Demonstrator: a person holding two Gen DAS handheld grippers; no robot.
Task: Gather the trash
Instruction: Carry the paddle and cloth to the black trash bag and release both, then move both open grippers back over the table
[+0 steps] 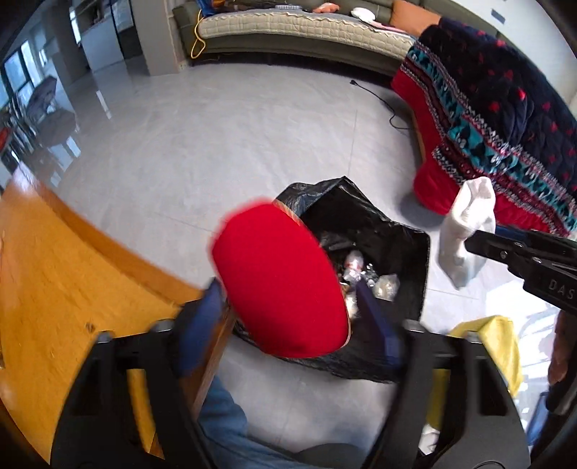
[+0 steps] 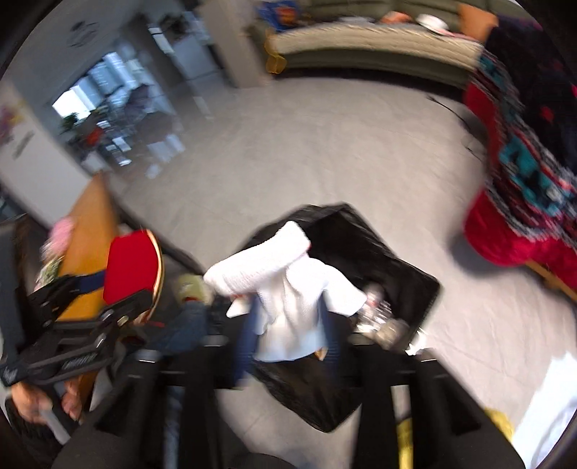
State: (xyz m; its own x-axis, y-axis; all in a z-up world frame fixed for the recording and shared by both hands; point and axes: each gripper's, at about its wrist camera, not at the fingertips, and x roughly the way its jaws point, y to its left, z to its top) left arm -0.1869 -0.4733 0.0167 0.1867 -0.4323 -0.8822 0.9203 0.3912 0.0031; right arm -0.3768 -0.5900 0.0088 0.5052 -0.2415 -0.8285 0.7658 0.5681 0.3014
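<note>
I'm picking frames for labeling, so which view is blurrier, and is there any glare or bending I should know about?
Right wrist view: motion blur smears everything, including the white sock and black trash bag. Left wrist view: mostly sharp, though the red paddle has soft edges; window glare streaks the tiled floor. Both views: fisheye bends the sofa and darkens the corners.

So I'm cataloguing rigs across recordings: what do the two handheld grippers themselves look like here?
Both are black, angular plastic frames with cut-out slots and silver bolt heads. The left gripper has dark blue pads on its fingers; the right gripper has blurred blue fingers too. White lettering marks each gripper's body, too partial to read. No cables show. A bare hand grips the left one; no sleeve is clearly visible.
</note>
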